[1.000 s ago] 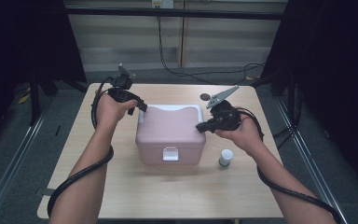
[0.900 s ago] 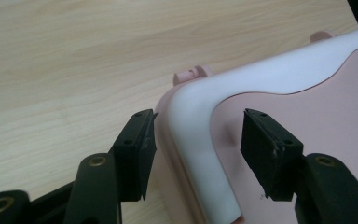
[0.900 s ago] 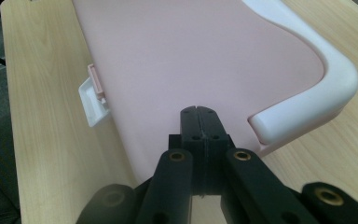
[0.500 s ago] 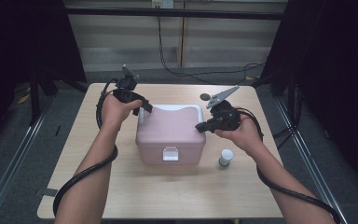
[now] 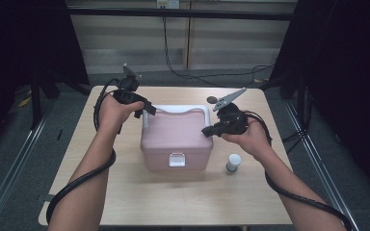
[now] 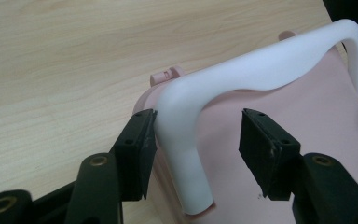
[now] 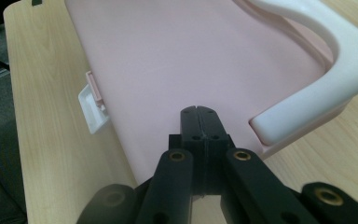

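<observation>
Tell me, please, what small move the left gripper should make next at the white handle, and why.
Probably close the left gripper. Its fingers stand on both sides of the white handle of the pink box; one touches it, the other stands apart. The shut right gripper rests on the lid.

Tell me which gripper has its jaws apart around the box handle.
The left gripper: its jaws straddle the white handle at its corner. The right gripper has jaws shut together, tips over the pink box lid.
</observation>
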